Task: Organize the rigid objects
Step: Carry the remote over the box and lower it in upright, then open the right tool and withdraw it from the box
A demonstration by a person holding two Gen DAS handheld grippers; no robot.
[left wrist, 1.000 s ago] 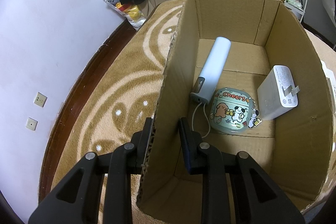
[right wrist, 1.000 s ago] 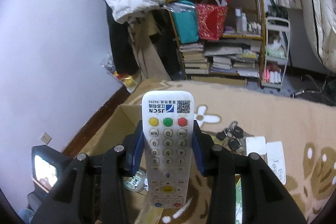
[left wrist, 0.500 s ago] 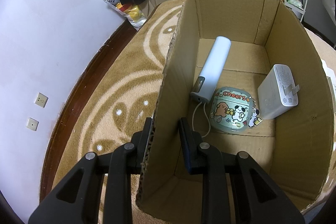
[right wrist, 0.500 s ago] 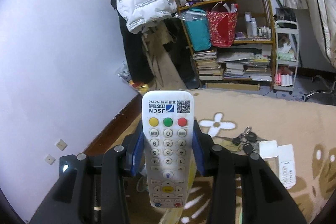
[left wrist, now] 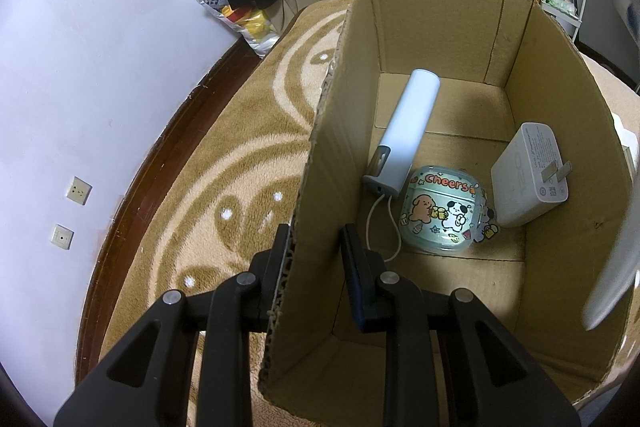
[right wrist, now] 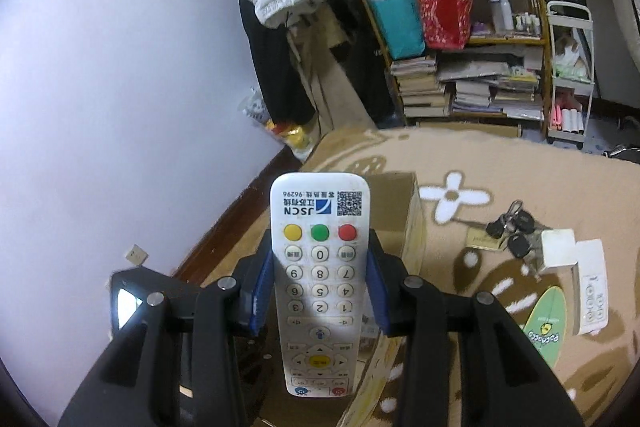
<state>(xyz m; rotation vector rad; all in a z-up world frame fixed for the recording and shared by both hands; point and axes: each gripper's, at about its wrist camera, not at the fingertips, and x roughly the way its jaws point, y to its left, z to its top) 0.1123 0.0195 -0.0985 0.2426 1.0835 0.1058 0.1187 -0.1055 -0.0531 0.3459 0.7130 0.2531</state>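
Carpet; left claw straddles box wall.

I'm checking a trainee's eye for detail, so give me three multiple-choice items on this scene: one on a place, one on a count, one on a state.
1. Where does the white charger lie?
A. inside the cardboard box
B. on the rug
C. on a shelf

2. How many items lie in the box?
A. one
B. three
C. five

3. What does the right gripper hold?
A. nothing
B. keys
C. the remote control

Answers:
1 A, it rests on the box floor.
2 B, tube, cartoon case, charger.
3 C, both fingers press the remote's sides.
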